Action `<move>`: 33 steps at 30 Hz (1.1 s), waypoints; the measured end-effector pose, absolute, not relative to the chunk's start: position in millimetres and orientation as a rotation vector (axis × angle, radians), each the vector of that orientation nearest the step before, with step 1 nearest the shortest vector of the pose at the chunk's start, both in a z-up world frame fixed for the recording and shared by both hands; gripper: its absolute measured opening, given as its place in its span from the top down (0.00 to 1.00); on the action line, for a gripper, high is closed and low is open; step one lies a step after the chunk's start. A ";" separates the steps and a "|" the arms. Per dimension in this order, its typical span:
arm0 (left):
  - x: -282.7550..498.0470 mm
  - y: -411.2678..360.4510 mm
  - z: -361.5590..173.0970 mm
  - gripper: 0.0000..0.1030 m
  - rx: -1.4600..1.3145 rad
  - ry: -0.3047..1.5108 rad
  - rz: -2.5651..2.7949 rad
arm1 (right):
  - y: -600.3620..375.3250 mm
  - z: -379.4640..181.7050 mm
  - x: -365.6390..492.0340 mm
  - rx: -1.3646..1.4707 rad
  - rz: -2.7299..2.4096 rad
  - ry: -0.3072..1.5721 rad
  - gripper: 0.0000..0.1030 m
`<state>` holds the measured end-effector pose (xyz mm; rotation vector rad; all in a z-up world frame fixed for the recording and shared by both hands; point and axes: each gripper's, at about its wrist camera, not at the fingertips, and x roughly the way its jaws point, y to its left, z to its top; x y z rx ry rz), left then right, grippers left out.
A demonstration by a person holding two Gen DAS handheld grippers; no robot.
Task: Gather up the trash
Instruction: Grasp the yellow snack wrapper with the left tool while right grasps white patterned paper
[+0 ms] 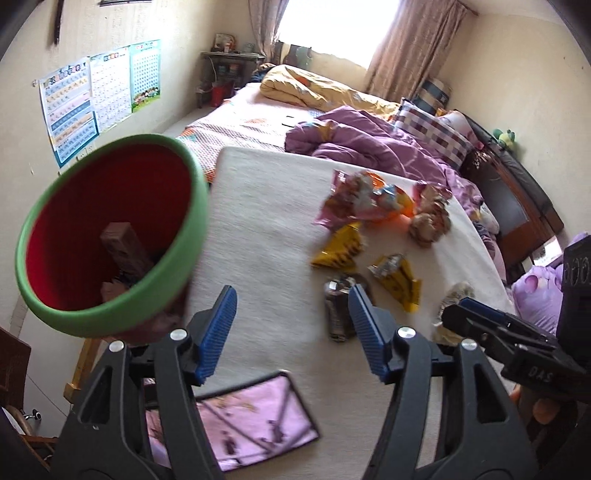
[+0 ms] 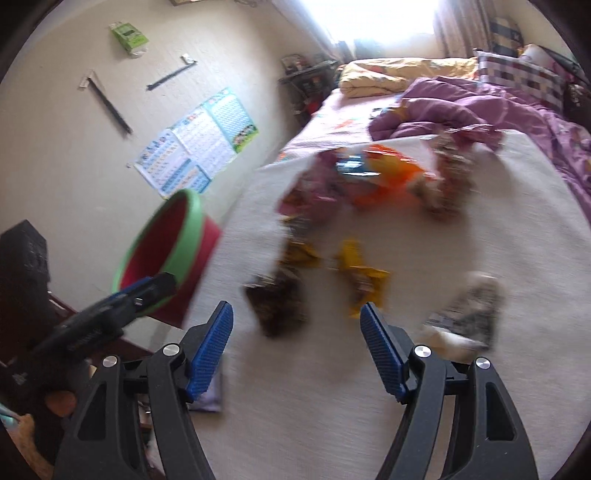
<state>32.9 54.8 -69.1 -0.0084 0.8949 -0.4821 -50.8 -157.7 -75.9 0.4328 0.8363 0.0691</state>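
Over a white table (image 1: 266, 221) strewn with wrappers, both grippers, left (image 1: 291, 332) and right (image 2: 297, 345), hang parted and empty; best to square up on the dark wrapper (image 1: 338, 310) before dropping it in the green-rimmed bin (image 1: 110, 240).

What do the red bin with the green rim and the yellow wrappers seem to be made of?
The bin looks like matte moulded plastic: smooth, even red walls and a thick green rim. The yellow wrappers look like thin foil-lined plastic film: creased, crumpled, with shiny silvery patches. Blur leaves this uncertain.

Daylight glares white through the window (image 1: 332, 29), fisheye bends the edges, and motion blur smears the wrappers (image 2: 369, 177) in the right view.
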 end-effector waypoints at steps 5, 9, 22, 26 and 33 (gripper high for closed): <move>17.8 21.6 -76.3 0.42 -0.002 0.922 -0.480 | -210.5 -83.8 -65.1 0.437 -0.014 0.847 0.30; 5.1 -0.3 -79.2 0.42 0.003 0.936 -0.472 | -229.3 -93.8 -61.5 0.442 -0.003 0.873 0.30; 2.5 -21.6 -90.7 0.41 -0.013 0.968 -0.399 | -235.6 -122.5 -45.8 0.400 0.122 0.962 0.56; 13.7 -29.3 -93.4 0.42 -0.013 0.977 -0.393 | -247.0 -117.4 -47.8 0.427 0.126 0.927 0.56; 23.3 -77.7 -95.6 0.43 0.055 0.961 -0.489 | -267.0 -114.8 -47.0 0.462 0.098 0.906 0.55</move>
